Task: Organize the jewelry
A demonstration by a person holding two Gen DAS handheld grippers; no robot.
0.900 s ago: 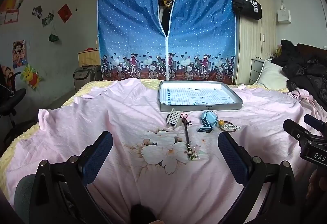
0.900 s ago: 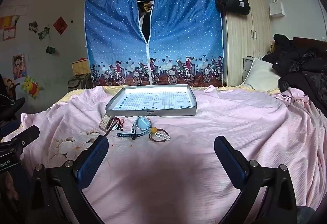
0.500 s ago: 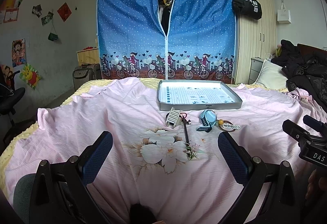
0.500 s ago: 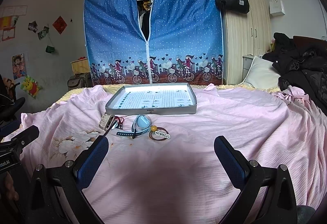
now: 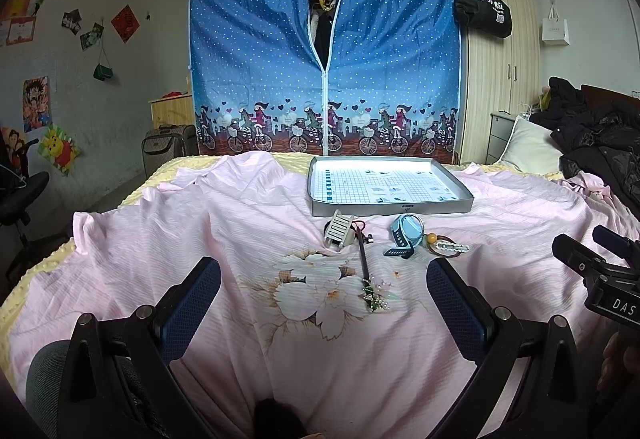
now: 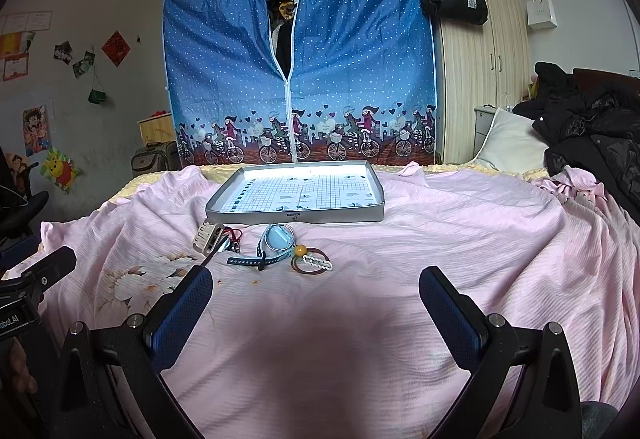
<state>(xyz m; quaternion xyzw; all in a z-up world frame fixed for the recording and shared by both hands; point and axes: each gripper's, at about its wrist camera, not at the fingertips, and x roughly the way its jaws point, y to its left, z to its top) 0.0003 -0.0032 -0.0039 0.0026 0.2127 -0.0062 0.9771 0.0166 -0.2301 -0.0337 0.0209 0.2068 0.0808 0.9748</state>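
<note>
**Inspector:** At this moment both tools were idle. The left gripper [image 5: 323,303] stood with jaws spread wide and nothing between them, and the right gripper [image 6: 316,303] likewise, both held low over the bed [image 6: 440,239].

**Supervisor:** Where was the jewelry?

**Inspector:** All on the pink sheet, in a loose row just in front of the tray [image 5: 460,203]. From left: a white hair claw [image 5: 339,234], a long hairpin [image 5: 365,259] with a beaded ornament at its near end, a blue watch [image 5: 405,235], and a bracelet [image 5: 448,247] carrying an orange bead. Red cord lay beside the claw, touching or nearly touching it; I could not tell which.

**Supervisor:** And the tray?

**Inspector:** Empty. Only its printed grid liner showed; no item had been placed in it.

**Supervisor:** Risks from here?

**Inspector:** Several, in my judgement. The sheet was soft and wrinkled, so closing jaws could pinch fabric with an item and drag the neighbours. The claw, cord and hairpin head were crowded, so lifting one could snag another. The thin bracelet lay flat and could slip from the pads. The tray sat on bedding, so a firm push on its front wall might shift or tip it.
</note>
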